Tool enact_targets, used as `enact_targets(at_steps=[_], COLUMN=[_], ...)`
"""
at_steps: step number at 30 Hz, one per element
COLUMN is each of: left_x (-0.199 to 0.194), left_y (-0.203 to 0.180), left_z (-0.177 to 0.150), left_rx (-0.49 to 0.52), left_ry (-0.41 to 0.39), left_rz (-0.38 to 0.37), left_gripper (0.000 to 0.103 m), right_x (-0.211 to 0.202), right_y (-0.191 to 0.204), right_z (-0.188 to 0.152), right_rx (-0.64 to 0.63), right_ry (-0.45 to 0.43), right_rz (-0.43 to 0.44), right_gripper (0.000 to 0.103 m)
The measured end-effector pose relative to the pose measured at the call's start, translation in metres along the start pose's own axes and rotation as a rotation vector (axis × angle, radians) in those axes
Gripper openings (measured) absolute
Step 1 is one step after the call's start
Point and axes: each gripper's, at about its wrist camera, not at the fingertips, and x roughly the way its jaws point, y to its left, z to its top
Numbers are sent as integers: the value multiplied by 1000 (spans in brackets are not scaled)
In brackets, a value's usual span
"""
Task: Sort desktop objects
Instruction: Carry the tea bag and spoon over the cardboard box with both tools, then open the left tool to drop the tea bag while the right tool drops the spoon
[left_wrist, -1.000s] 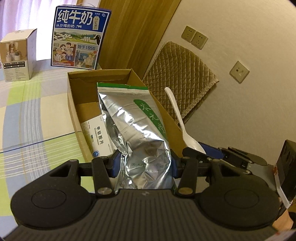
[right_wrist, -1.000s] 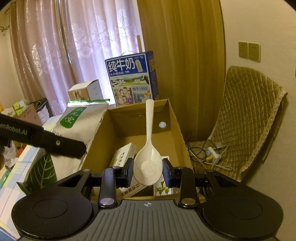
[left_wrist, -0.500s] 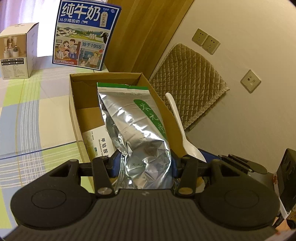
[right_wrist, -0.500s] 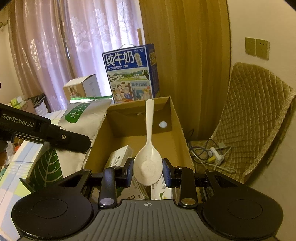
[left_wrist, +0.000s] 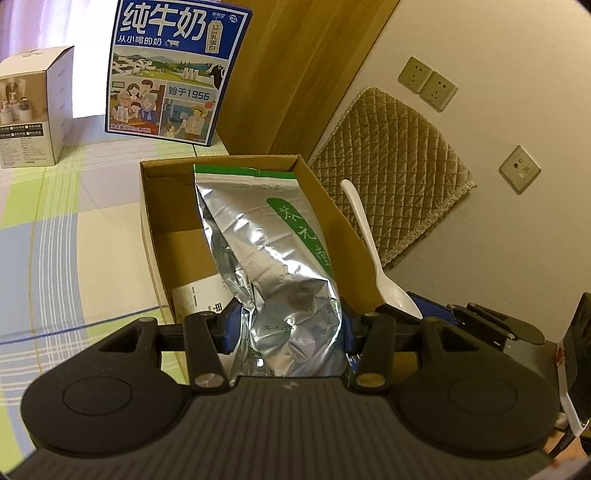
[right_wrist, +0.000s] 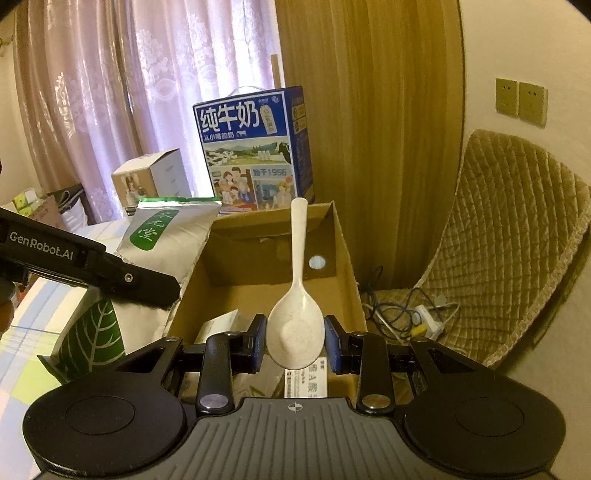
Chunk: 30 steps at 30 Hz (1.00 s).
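your left gripper (left_wrist: 286, 328) is clenched on the lower part of the foil pouch (left_wrist: 269, 258), blue pads pressing in from both sides. your right gripper (right_wrist: 294, 343) is clenched across the bowl of the white spoon (right_wrist: 295, 317), handle pointing forward and away.

pouch: hangs over the open cardboard box (left_wrist: 151, 236), its top toward the far wall. crinkled foil, soft, probably slippery; the body buckles where you pinch it, so expect it to sag or slide. a hold nearer the sealed top band would likely be firmer.

spoon: stiff, light, smooth plastic by the look of it. gripped on the curved bowl it could pivot; the handle would be a steadier hold.

room: small white cartons (right_wrist: 221, 328) already lie on the box floor nearest you; the far half looks open. the box walls hem both loads, and the two grippers sit close beside each other. the milk carton (right_wrist: 255, 151) stands just behind the box; a quilted chair (right_wrist: 517, 229) is off the table's right edge.
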Motion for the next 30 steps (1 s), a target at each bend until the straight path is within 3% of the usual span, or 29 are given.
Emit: enact_targets(at_steps=[10, 14, 30], left_x=[20, 28, -4], left_y=[9, 16, 25], left_z=[14, 14, 3], left_rx=[-28, -54, -19], left_ry=[-4, 4, -63], left_rz=[7, 29, 63], left_gripper=[45, 54, 54], right_x=[22, 27, 38], right_y=[-2, -4, 10], right_z=[9, 7, 2], right_rx=[-13, -10, -25], right_ry=[5, 15, 48], right_rz=[1, 0, 10], right_gripper=[30, 30, 30])
